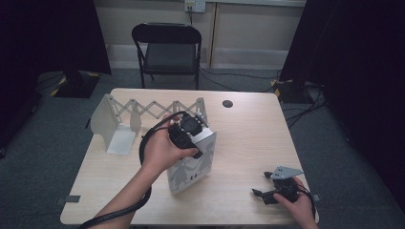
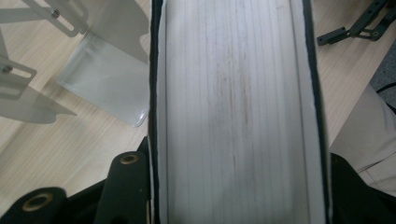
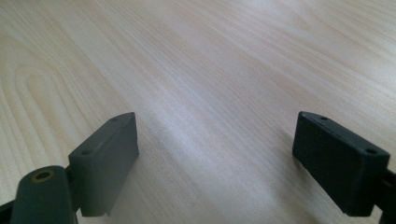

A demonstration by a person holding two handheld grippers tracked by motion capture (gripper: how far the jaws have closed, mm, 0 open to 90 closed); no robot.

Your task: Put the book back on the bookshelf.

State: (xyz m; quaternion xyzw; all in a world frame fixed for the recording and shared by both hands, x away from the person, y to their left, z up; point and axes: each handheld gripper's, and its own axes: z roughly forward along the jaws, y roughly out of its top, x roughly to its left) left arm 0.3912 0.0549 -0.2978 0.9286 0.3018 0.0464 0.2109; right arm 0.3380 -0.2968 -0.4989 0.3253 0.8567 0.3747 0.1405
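Thick white pages of a book (image 2: 233, 112) sit right in front of the left gripper's camera, with a dark cover edge down each side. One black jaw presses on each cover, so the left gripper (image 1: 188, 136) is clamped on the book. From the high view, the book (image 1: 196, 167) stands on its edge near the middle of the tabletop (image 1: 248, 138), tipped a little, with a pale cover that has grey shapes on it. A hand is wrapped around the left gripper on top of the book, and a black cable trails from it back toward the person.

Just behind and to the left of the book is a metal book rack (image 1: 124, 119). It has a zigzag folding bar along the back and flat end plates. In the left gripper view, its plates (image 2: 42, 56) lie just beside the book.

Well apart from the book, near the front right corner of the tabletop, the other hand holds the right gripper (image 1: 267, 186). Its two black jaws stand wide apart with just bare wood between them (image 3: 215, 154).

Behind the tabletop stands a black folding chair (image 1: 167, 47).
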